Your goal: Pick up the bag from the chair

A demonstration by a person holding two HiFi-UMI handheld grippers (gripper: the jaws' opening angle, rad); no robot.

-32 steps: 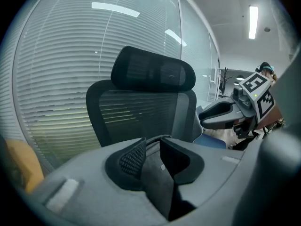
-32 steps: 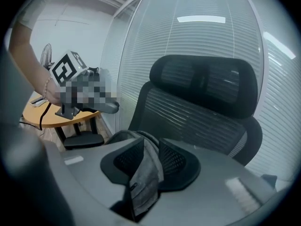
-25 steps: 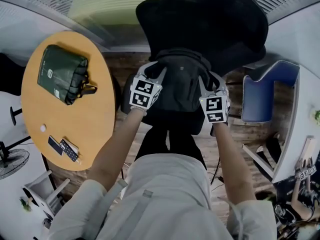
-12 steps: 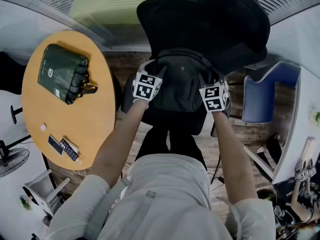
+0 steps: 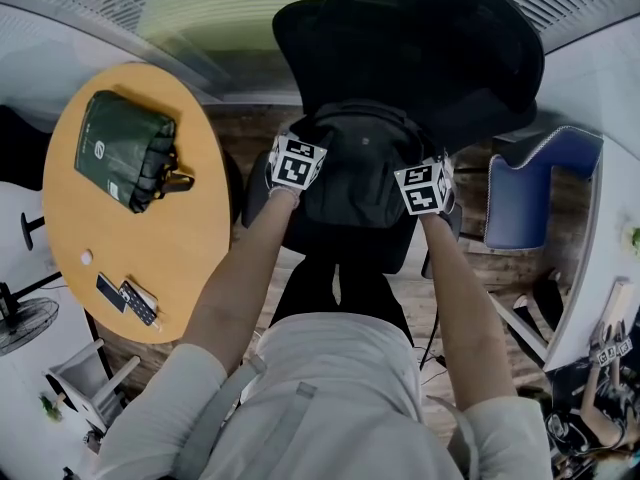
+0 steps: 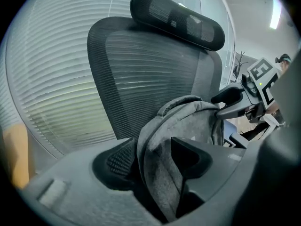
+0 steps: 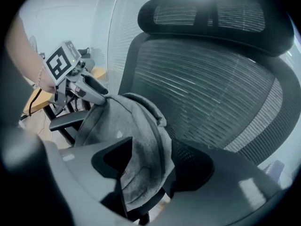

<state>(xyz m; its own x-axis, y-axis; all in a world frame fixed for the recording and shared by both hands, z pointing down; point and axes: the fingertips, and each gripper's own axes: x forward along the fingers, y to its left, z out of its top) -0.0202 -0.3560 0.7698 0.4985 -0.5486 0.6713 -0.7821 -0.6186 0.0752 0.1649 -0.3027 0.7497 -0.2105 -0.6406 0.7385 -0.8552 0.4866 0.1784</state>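
Grey fabric backpack on black mesh office chair. Left gripper at its 9 o'clock, right gripper at 3; jaws just spread, straddling its sides.

A grey bag sits upright on the seat of a black mesh chair. The left gripper is at the bag's left edge and the right gripper at its right edge. Both sets of jaws have just been opening, with those edges between them. To the left, a round wooden table carries a green bag near its far edge and two dark flat items near its near edge.
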